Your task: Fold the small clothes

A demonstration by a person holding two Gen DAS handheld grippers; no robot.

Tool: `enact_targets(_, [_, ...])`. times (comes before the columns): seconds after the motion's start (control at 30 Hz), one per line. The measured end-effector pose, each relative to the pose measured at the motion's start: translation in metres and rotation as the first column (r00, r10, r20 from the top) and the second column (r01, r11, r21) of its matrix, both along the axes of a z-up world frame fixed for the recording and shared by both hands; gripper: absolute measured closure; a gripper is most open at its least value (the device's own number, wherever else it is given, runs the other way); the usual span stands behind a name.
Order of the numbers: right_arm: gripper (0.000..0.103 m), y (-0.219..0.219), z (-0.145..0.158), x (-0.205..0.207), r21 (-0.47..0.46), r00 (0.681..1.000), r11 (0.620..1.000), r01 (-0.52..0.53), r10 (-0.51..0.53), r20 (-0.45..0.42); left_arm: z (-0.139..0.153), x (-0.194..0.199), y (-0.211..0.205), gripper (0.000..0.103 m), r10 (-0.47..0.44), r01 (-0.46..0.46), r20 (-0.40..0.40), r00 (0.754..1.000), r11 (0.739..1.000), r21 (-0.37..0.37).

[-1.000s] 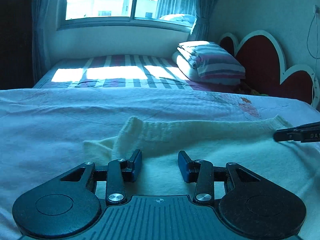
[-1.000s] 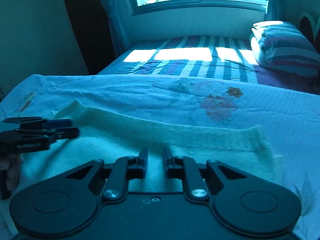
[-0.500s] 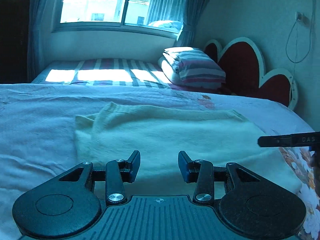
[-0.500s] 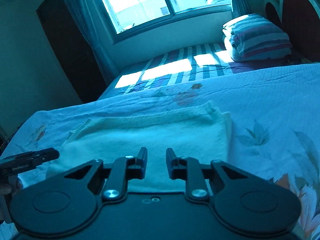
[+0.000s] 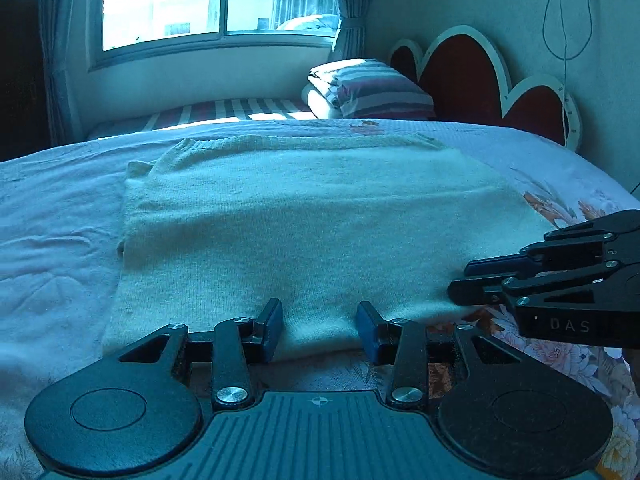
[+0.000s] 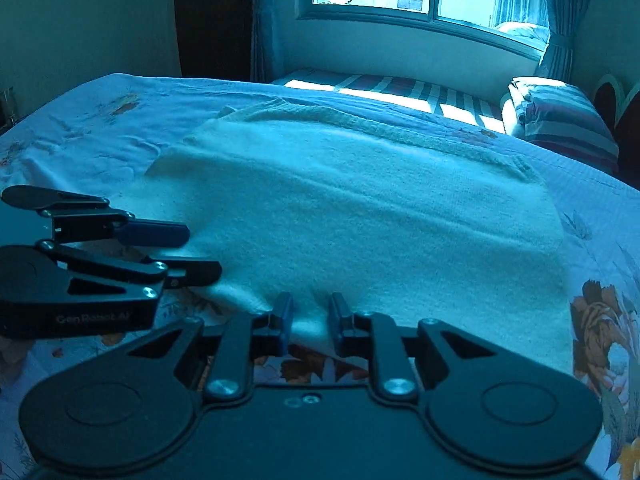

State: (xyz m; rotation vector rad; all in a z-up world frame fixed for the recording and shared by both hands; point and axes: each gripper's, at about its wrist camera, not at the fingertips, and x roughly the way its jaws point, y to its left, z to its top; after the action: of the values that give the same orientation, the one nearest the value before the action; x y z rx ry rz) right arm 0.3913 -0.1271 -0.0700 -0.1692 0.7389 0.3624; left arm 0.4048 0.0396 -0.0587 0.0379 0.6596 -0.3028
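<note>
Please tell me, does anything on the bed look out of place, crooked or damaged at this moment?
Mostly no. The folded cream knitted garment lies flat on the floral bedspread, undamaged. One small oddity: at its far left corner a bit of fabric pokes out past the folded edge, so that corner is not neat.

White letters "DAS" stand on the side of the right gripper, which reaches in at the near corner of the cream sweater. Faint letters "GenRobot.AI" stand on the side of the left gripper, at the sweater's other near corner.
</note>
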Motion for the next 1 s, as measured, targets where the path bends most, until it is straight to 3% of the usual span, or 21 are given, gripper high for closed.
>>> enact_targets(0.1, [0.084,-0.021,0.0,-0.002,-0.021,0.996,0.996,0.085,-0.085,0.009,0.0,-0.003,0.013,0.062,0.028,-0.028,-0.008,1.0,0.999,-0.02])
enact_targets(0.37, [0.085,-0.108,-0.001,-0.011,0.033,0.962,0.962,0.271,-0.271,-0.016,-0.003,-0.001,0.033,0.062,0.063,-0.064,-0.018,0.998,0.997,-0.05])
enact_targets(0.53, [0.083,-0.103,-0.002,-0.009,0.019,0.968,0.968,0.251,-0.25,-0.019,0.005,-0.001,0.028,0.062,0.106,-0.108,-0.027,0.994,0.993,-0.044])
enact_targets(0.63, [0.083,-0.1,0.011,-0.013,0.042,0.969,0.968,0.248,-0.248,0.004,0.011,-0.005,0.033,0.062,0.148,-0.148,-0.01,0.989,0.988,-0.037])
enact_targets(0.7, [0.082,-0.095,0.018,-0.016,0.049,0.972,0.972,0.231,-0.233,0.03,0.005,-0.001,0.039,0.062,0.158,-0.16,-0.041,0.987,0.986,-0.038])
enact_targets(0.87, [0.082,-0.089,-0.001,0.001,-0.015,0.973,0.974,0.225,-0.226,-0.045,-0.001,0.003,0.04,0.062,0.154,-0.155,-0.042,0.987,0.988,-0.027])
enact_targets(1.0, [0.082,-0.09,0.002,0.001,-0.009,0.974,0.975,0.223,-0.224,-0.043,0.005,0.001,0.042,0.062,0.168,-0.171,-0.056,0.984,0.985,-0.037])
